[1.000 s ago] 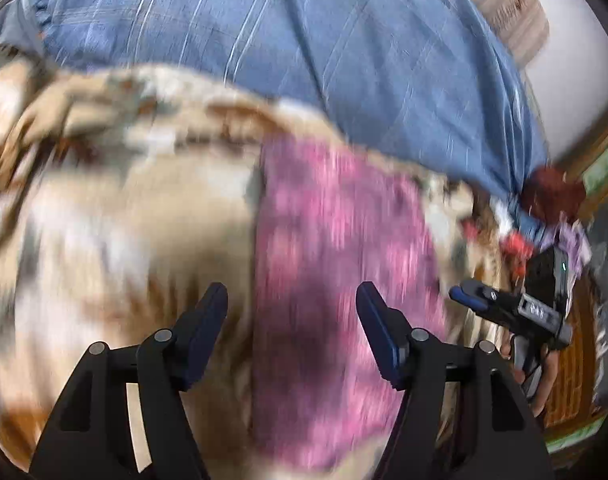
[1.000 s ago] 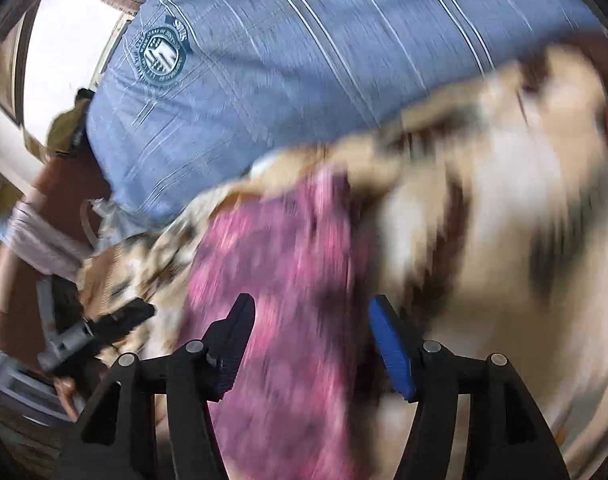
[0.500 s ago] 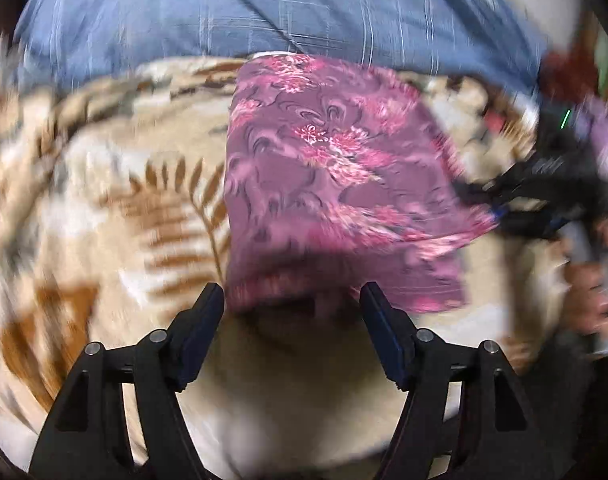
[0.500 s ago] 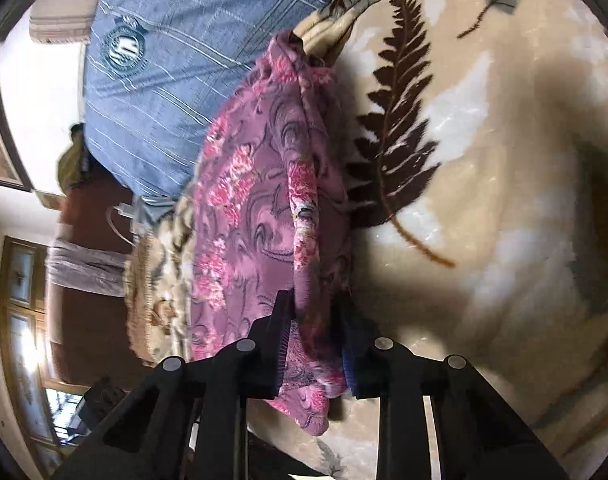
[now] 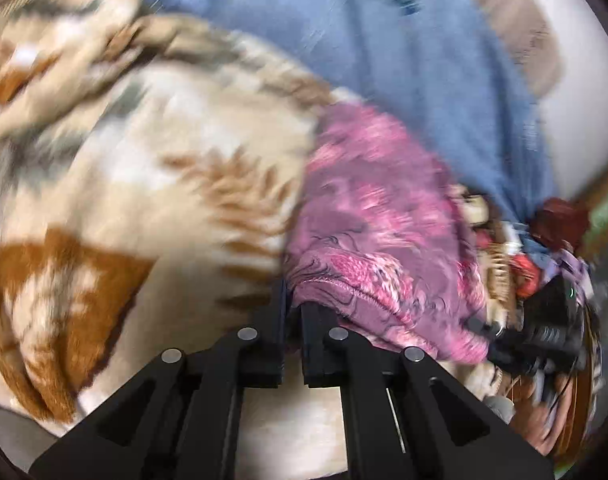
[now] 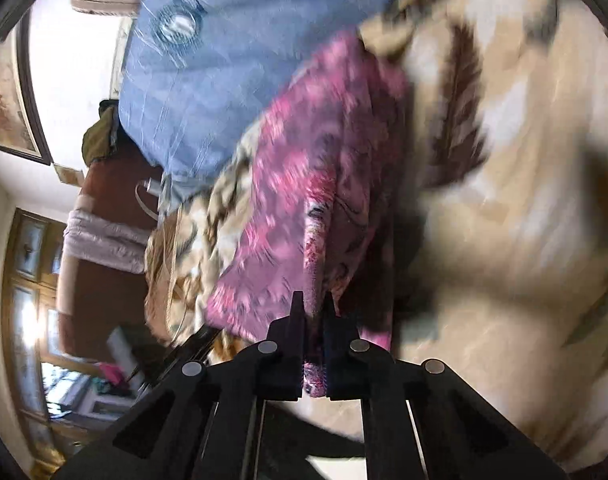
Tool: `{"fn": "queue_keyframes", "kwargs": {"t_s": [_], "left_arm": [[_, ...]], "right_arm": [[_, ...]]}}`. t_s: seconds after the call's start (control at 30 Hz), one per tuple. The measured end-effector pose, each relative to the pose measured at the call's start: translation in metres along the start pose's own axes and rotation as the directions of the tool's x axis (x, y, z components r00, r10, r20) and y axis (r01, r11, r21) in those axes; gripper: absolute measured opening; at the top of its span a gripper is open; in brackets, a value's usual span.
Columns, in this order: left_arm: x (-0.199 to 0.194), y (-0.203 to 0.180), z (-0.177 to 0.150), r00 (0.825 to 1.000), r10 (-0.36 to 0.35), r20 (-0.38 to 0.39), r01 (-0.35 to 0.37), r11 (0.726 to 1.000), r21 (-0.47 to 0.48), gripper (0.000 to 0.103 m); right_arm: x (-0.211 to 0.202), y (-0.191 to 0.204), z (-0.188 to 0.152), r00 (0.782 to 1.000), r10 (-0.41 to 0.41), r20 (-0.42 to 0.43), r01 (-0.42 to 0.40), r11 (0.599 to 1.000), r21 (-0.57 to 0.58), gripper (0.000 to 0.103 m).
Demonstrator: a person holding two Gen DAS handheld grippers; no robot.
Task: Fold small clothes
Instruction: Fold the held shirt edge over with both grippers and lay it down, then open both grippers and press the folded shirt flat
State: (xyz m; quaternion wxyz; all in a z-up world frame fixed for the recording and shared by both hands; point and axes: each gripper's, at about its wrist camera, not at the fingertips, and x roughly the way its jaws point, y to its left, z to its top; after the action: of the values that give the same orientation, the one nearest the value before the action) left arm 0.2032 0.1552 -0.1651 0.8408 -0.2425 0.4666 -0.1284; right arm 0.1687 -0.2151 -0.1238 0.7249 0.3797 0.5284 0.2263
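Observation:
A small pink and purple floral garment [image 5: 375, 224] lies on a beige blanket with brown fern prints [image 5: 152, 184]. My left gripper [image 5: 294, 304] is shut on the garment's near left corner. My right gripper [image 6: 313, 312] is shut on the garment's other near edge [image 6: 315, 216], which hangs in a fold from the jaws. The right gripper also shows in the left wrist view [image 5: 535, 332], at the garment's right side. Both views are motion-blurred.
A large blue striped pillow [image 5: 423, 52] lies beyond the garment and also shows in the right wrist view [image 6: 208, 60]. Mixed clothes [image 5: 543, 248] are piled at the bed's right edge. Dark wooden furniture [image 6: 100, 248] and a window stand left.
My left gripper has closed on the garment's near corner; it was open half a second ago. My right gripper closed on the garment a second ago and still holds it. Both are moving.

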Motion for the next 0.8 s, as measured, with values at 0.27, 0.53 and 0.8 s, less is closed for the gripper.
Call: {"fn": "queue_keyframes", "kwargs": {"t_s": [0.27,0.53,0.8], "left_arm": [[0.006,0.01,-0.014,0.991,0.125,-0.042,-0.126,0.991,-0.041,0.007],[-0.06,-0.004,-0.017,0.995,-0.052,0.08,0.056,0.997,-0.046,0.052],[0.026,-0.003,0.022,0.983,-0.122,-0.14,0.111,0.99,-0.084,0.06]], "right_arm": [[0.025,-0.034,-0.016,0.999,-0.032,0.001,0.032,0.999,0.011,0.007],[-0.011,-0.005,-0.028,0.995,-0.042,0.087,0.049,0.995,-0.081,0.055],[0.018,-0.023,-0.029,0.999,-0.025,0.038,0.026,1.0,-0.011,0.045]]}}
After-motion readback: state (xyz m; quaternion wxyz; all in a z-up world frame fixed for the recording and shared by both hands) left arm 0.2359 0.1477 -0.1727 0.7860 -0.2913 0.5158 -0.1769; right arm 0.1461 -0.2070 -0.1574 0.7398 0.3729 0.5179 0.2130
